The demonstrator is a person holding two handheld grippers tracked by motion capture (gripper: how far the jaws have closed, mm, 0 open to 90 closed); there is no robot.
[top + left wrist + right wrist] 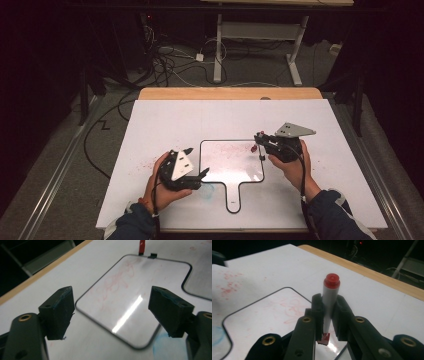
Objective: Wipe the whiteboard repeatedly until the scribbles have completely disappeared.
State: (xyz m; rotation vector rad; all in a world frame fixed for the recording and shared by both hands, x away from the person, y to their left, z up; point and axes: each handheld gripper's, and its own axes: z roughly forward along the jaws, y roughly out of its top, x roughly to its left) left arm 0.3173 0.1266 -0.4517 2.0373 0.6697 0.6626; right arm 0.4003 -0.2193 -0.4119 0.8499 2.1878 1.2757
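Note:
A paddle-shaped whiteboard (232, 167) with a dark rim lies flat at the table's middle, faint red scribbles (112, 282) on its surface. My right gripper (258, 141) hovers over the board's far right corner, shut on a grey marker with a red end (330, 293); the marker stands nearly upright, its lower red end (324, 338) at the board. My left gripper (198, 162) rests at the board's near left edge, its jaws wide apart and nothing between them (111, 307). From the left gripper view, the red marker (142, 246) shows at the board's far edge.
Red smudges (145, 165) stain the white tabletop left of the board, and a blue smudge (207, 190) lies by the handle (233, 197). A wooden edge (230, 93) borders the table's far side. Cables (165, 62) and desk legs (218, 50) sit on the floor beyond.

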